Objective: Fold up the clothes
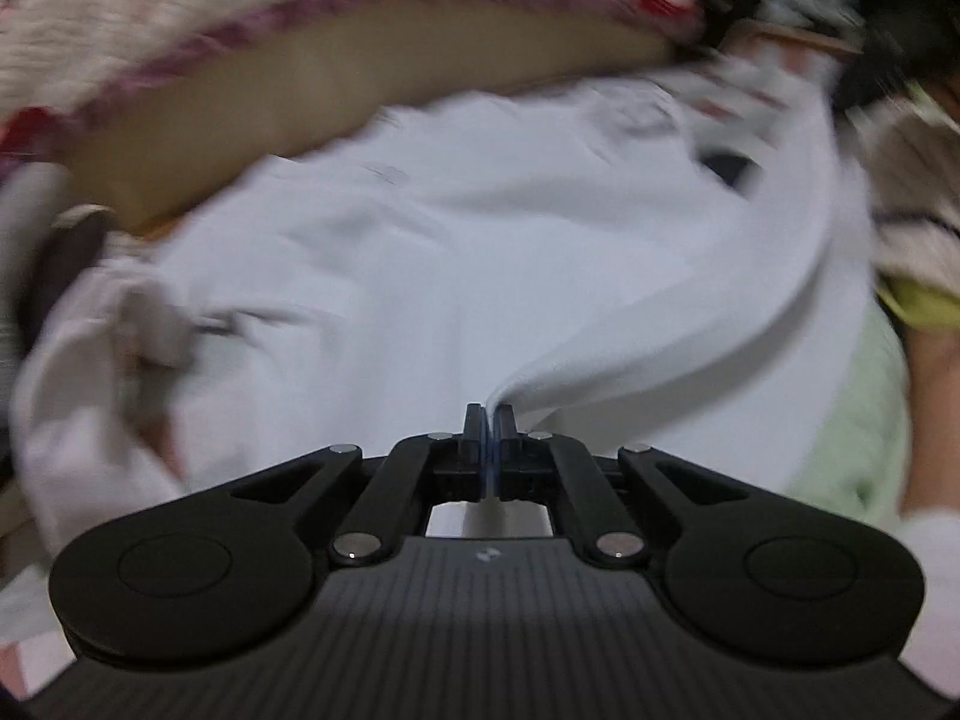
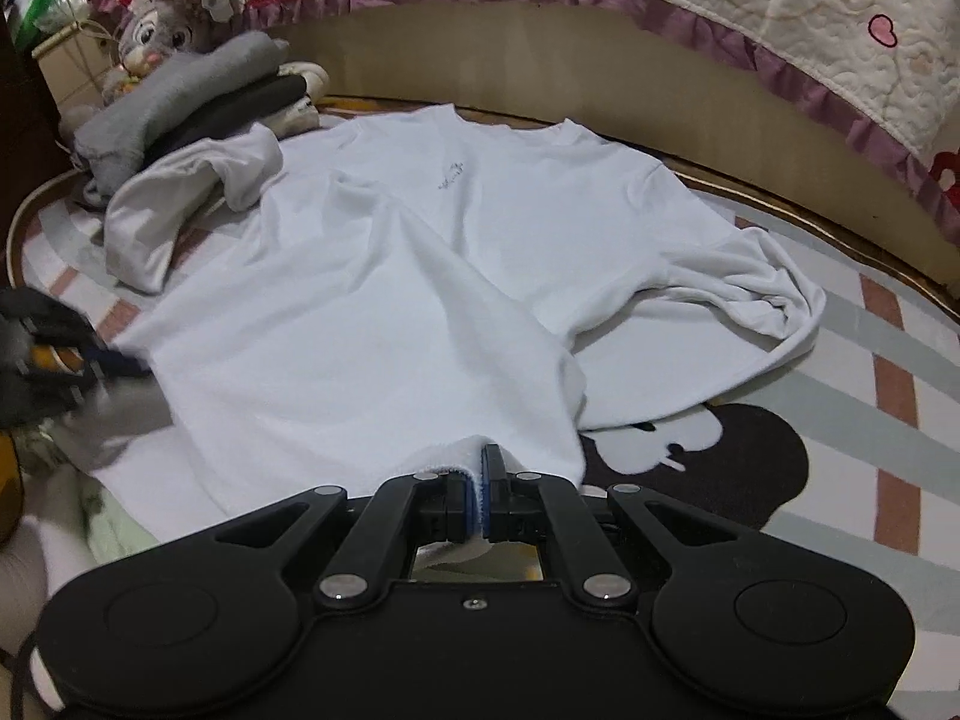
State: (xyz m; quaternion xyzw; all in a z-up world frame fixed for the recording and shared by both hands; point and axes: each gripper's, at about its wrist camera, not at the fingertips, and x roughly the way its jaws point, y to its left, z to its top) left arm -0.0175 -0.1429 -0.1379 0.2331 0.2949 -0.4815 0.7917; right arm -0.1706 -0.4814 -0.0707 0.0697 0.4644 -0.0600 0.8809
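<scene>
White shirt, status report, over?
Both hand-held grippers, left and right, shut on white shirt hem. Shirt flat, sleeves rumpled. Folded pile beside collar.

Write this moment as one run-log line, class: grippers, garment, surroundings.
left gripper: shut on white shirt hem | right gripper: shut on hem | shirt: spread flat, unfolded | beside: folded clothes stack

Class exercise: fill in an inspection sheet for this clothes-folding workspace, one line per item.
Surface: striped rug with a dark cartoon figure.
Job's things: white shirt spread flat, sleeves bunched.
Clutter: folded grey and dark clothes, plush toy.
Grippers: left hand-held gripper shut on the shirt's hem; right hand-held gripper shut on the hem too.
Cables: nothing seen.
Surroundings: quilt with purple frill on a bed behind.
</scene>
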